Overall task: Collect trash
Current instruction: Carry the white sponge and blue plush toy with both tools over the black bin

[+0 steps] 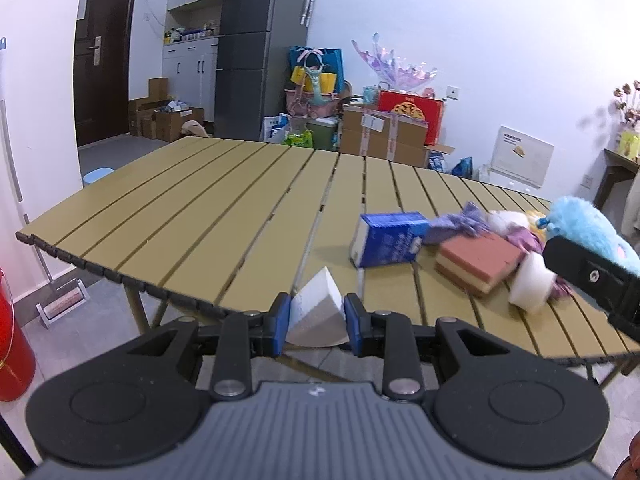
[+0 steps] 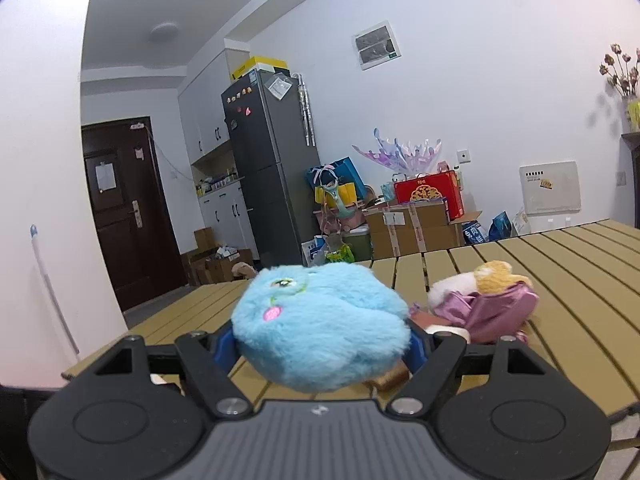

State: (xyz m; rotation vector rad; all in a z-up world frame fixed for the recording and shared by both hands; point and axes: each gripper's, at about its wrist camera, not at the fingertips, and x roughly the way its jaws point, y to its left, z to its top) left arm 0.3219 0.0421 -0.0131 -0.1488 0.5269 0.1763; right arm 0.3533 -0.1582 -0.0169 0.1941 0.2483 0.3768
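My left gripper (image 1: 316,320) is shut on a white wedge-shaped foam piece (image 1: 318,314), held over the near edge of the slatted table (image 1: 224,208). On the table to its right lie a blue carton (image 1: 386,238) on its side, a pink and tan sponge block (image 1: 478,264), a white tape roll (image 1: 530,284) and a doll in purple cloth (image 1: 516,232). My right gripper (image 2: 320,344) is shut on a fluffy blue plush toy (image 2: 320,324), lifted above the table (image 2: 580,300). In the left wrist view that plush toy (image 1: 588,228) and the right gripper's black body (image 1: 592,280) show at far right.
A red bin (image 1: 12,340) stands on the floor at far left, with a floor mop (image 1: 60,304) against the wall. Behind the table are a grey fridge (image 1: 256,48), stacked cardboard boxes (image 1: 384,136) and bags. A doll with a yellow head and pink dress (image 2: 488,304) lies beside the plush toy.
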